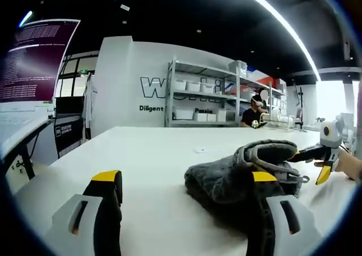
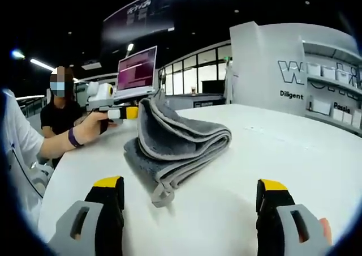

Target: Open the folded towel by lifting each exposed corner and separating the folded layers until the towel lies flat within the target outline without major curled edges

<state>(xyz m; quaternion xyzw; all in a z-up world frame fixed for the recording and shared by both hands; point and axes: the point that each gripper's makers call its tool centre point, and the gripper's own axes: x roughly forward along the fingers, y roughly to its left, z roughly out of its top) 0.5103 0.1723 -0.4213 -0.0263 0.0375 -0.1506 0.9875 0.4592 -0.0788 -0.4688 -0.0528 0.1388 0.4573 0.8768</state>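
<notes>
Query, K: left gripper [image 1: 185,179], jaw state?

Entry, M: In the left gripper view the jaws are spread wide and hold nothing. The yellow-tipped right jaw overlaps the near side of the towel [image 1: 226,182]. The left jaw stands over bare counter [image 1: 153,154].

Query, K: right gripper [image 2: 191,183]?

Entry, M: Also spread wide and holding nothing in the right gripper view. The towel lies beyond the gap, closer to the left jaw, and I cannot tell if it touches either tip.

Query, K: each gripper as seen from the other side?

Entry, M: The left gripper enters the right gripper view from the left, held by a hand [image 2: 90,128] with a purple wristband [image 2: 72,137]. Its yellow tip is right at the towel's raised corner. Touching or just beside, I cannot tell. In the left gripper view the right gripper comes in from the right, one dark jaw reaching to the lifted fold. A pinch cannot be confirmed there.

Query, K: towel condition and location?

Entry, M: Grey, folded in several layers, lying on the white counter. The lower layers are flat. The top layers arch up and curl over, leaving an open pocket between them.

Query, K: surroundings?

Entry, M: An open laptop [image 2: 136,69] sits at the far counter edge. A person in black [image 2: 56,111] is behind the hand. Metal shelving [image 1: 198,94] with white bins stands against a lettered wall, well apart from the towel.
</notes>
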